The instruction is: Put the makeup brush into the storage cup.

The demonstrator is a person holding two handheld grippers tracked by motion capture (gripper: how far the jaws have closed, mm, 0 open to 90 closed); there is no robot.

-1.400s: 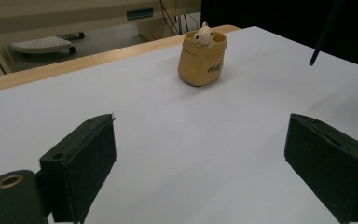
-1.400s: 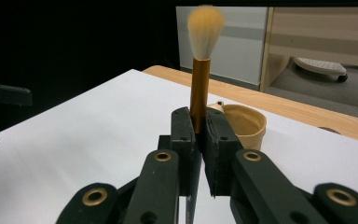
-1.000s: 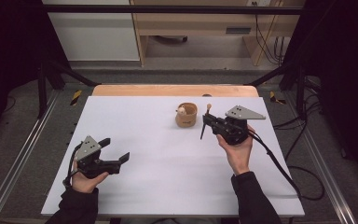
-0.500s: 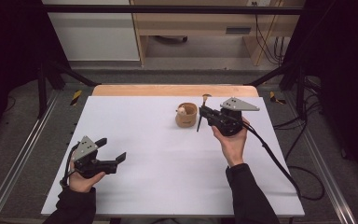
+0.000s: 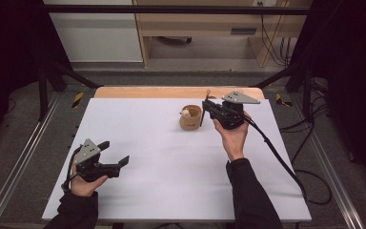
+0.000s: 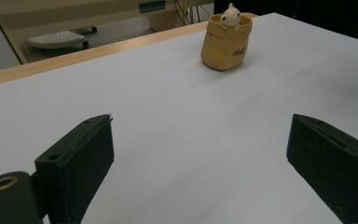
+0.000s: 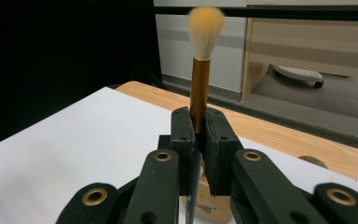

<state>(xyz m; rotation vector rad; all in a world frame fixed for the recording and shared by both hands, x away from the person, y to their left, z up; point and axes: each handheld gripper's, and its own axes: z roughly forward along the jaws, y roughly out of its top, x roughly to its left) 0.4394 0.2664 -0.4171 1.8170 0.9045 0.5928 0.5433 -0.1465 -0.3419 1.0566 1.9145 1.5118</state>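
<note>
- Tan, sack-shaped holder (image 5: 190, 118): stands upright on the white table (image 5: 171, 186), just right of centre in the upper half of the high view. A small cream figure (image 5: 186, 113) sits on its rim. Its mouth faces up, so a long tool can go in end first.
- Copper-coloured brush (image 7: 200, 84): clamped between the jaws of the right gripper (image 5: 210, 108). In the right gripper view the metal sleeve rises from between the pads at frame centre, the pale bristle tuft at the top edge and the dark handle running down below the jaws. Bristles up and handle down suits storing it handle first.
- Right gripper: closed tightly on the brush, with no gap beside the sleeve. In the high view it sits directly right of the holder, raised off the table, with the handle end hanging close by the holder's right side. Whether handle and rim touch cannot be told. Judgement: the brush is being lined up over the mouth for lowering.
- Left gripper (image 5: 119, 164): jaws spread wide and empty, held low over the table at the lower left of the high view. In the left gripper view the holder stands well beyond its pads, at the upper centre. Judgement: it is parked clear of the work, leaving the right hand free room.
</note>
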